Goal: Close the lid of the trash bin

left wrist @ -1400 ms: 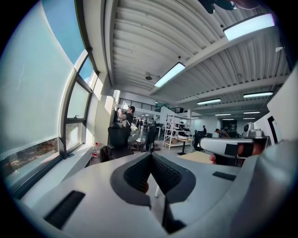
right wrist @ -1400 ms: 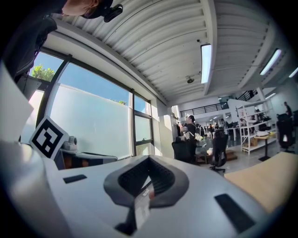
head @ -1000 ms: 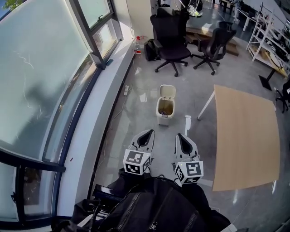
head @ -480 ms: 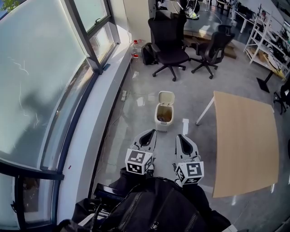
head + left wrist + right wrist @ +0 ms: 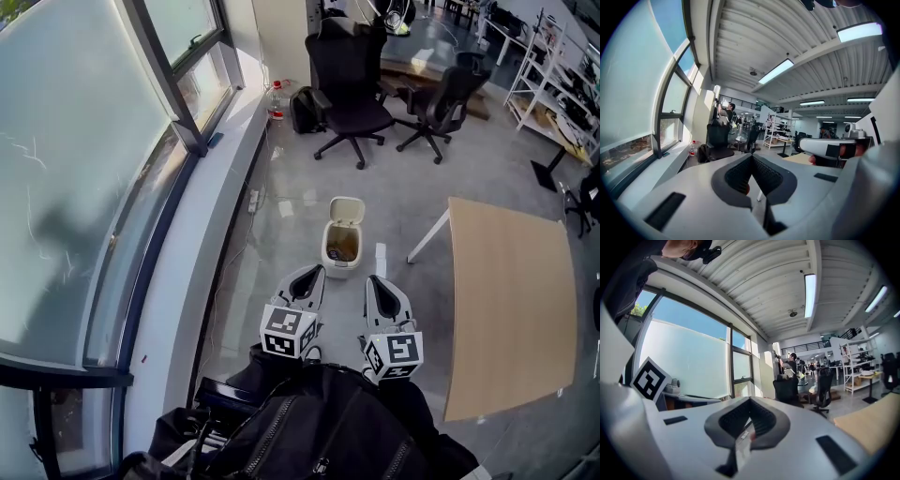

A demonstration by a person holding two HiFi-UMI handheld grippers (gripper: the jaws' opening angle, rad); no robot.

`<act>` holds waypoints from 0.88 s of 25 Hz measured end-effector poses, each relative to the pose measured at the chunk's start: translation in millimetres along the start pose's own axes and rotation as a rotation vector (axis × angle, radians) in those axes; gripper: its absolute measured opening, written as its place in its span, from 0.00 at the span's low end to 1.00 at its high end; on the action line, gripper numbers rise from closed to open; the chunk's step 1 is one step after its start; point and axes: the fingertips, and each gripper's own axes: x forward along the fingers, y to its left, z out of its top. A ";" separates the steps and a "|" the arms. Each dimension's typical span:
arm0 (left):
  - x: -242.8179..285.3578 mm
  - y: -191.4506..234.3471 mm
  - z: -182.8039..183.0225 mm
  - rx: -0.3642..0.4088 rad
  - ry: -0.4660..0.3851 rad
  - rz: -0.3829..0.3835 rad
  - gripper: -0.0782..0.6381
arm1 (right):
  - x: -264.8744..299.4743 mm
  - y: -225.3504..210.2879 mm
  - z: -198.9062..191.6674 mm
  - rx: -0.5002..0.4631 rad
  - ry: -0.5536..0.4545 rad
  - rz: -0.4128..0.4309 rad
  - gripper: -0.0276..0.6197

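Observation:
In the head view a small white trash bin (image 5: 341,247) stands on the grey floor with its lid (image 5: 347,209) tipped up and back, so the brownish inside shows. My left gripper (image 5: 314,271) and right gripper (image 5: 373,280) are held side by side just short of the bin and point toward it, touching nothing. Both taper to a closed point with nothing between the jaws. In the left gripper view the left gripper (image 5: 751,156) has its jaws meeting at the tips. In the right gripper view the right gripper (image 5: 751,401) also has its jaws together.
A wooden table (image 5: 511,300) stands to the right of the bin. Two black office chairs (image 5: 352,84) (image 5: 441,94) are beyond it, with a backpack (image 5: 302,111) and a bottle (image 5: 277,98) by the wall. The window sill (image 5: 202,244) runs along the left. Shelving (image 5: 553,75) stands far right.
The bin has come closer to the grippers' tips as both grippers advanced toward it. Their jaws stayed together.

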 end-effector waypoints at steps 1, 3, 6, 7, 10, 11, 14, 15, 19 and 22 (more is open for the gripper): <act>3.5 5.3 0.8 -0.003 0.002 -0.003 0.11 | 6.1 -1.0 -0.8 0.001 0.005 -0.005 0.05; 9.2 14.4 4.4 -0.006 0.005 -0.010 0.11 | 16.4 -2.5 -0.6 0.002 0.015 -0.018 0.05; 18.9 26.9 5.3 -0.010 0.014 -0.023 0.11 | 30.9 -4.3 -2.2 0.005 0.023 -0.034 0.05; 22.4 29.6 4.6 -0.012 0.018 -0.027 0.11 | 34.5 -5.3 -3.2 0.005 0.025 -0.038 0.05; 33.1 31.6 2.1 -0.017 0.031 -0.041 0.11 | 40.6 -9.9 -5.7 0.006 0.035 -0.049 0.05; 36.2 30.4 1.0 -0.018 0.038 -0.047 0.11 | 41.1 -11.6 -6.6 0.008 0.039 -0.053 0.05; 46.3 23.4 -2.9 -0.019 0.059 -0.070 0.11 | 40.4 -20.7 -10.2 0.020 0.054 -0.071 0.05; 50.6 20.6 -3.7 -0.019 0.065 -0.074 0.11 | 40.4 -25.4 -11.1 0.025 0.059 -0.075 0.05; 67.2 12.3 -4.3 -0.017 0.083 -0.063 0.11 | 44.0 -47.1 -14.8 0.044 0.073 -0.067 0.05; 78.1 17.3 2.1 -0.010 0.073 -0.021 0.11 | 56.7 -61.2 -12.3 0.047 0.061 -0.036 0.05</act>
